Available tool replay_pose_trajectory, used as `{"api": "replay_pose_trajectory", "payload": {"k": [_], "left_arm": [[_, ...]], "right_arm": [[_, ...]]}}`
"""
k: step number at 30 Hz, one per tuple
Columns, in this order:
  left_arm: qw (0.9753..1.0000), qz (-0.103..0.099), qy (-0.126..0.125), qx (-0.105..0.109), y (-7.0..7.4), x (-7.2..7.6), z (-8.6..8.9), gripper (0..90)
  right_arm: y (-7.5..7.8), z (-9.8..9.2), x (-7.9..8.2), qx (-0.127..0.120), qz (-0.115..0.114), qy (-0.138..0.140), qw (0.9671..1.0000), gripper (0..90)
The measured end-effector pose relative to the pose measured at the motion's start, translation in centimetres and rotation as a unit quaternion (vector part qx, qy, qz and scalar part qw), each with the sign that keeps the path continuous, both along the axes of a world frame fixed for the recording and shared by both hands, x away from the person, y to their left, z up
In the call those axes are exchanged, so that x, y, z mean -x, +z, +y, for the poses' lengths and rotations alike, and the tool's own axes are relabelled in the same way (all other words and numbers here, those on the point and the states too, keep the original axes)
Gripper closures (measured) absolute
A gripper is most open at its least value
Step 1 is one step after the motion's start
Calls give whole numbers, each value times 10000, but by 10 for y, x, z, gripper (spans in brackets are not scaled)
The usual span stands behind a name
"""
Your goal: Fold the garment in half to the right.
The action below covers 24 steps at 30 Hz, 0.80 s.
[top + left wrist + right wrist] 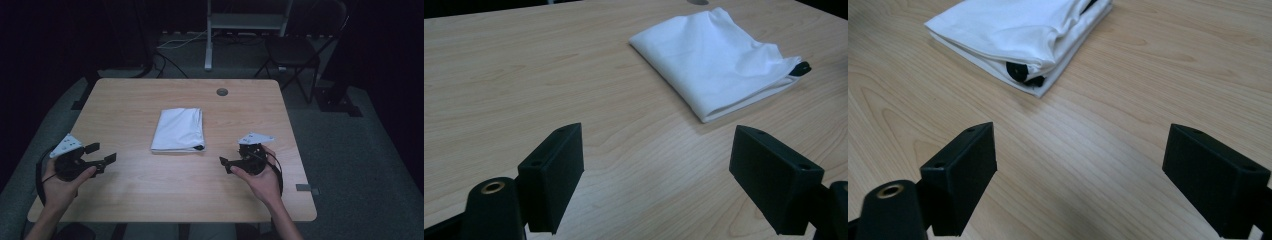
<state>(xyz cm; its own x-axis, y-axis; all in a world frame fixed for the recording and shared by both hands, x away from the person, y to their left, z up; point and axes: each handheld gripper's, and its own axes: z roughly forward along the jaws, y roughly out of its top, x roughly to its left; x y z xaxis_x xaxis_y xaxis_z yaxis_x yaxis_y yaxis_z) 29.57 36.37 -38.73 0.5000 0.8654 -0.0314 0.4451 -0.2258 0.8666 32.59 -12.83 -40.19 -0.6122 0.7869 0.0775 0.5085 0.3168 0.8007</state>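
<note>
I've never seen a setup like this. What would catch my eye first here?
Probably the folded white cloth lying mid-table, bright against the wood, with a small black bit at its near right corner. Next, the two black grippers, left gripper and right gripper, held open on either side, both clear of the cloth.

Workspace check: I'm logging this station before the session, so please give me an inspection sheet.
Surface: wooden table, grommet hole near the far edge.
Job's things: folded white cloth lying flat mid-table, a small black part at its near right corner.
Clutter: nothing seen.
Grippers: left gripper and right gripper open, apart from the cloth.
Cables: black cable trails from the left gripper.
Surroundings: folding chair, dark floor.
</note>
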Motion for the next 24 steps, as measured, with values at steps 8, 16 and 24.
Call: {"api": "replay_pose_trajectory", "payload": {"k": [8,16,24], "left_arm": [[10000,-6,58,46,-2,4,6,212],[9999,-14,95,47,-2,9,12,212],[9998,-40,169,98,-4,12,19,212]], "right_arm": [[2,-18,7,-59,-35,-145,9999,134],[0,-28,14,-70,-38,-223,9997,134],[-2,-40,22,-97,-58,-323,9994,134]]}}
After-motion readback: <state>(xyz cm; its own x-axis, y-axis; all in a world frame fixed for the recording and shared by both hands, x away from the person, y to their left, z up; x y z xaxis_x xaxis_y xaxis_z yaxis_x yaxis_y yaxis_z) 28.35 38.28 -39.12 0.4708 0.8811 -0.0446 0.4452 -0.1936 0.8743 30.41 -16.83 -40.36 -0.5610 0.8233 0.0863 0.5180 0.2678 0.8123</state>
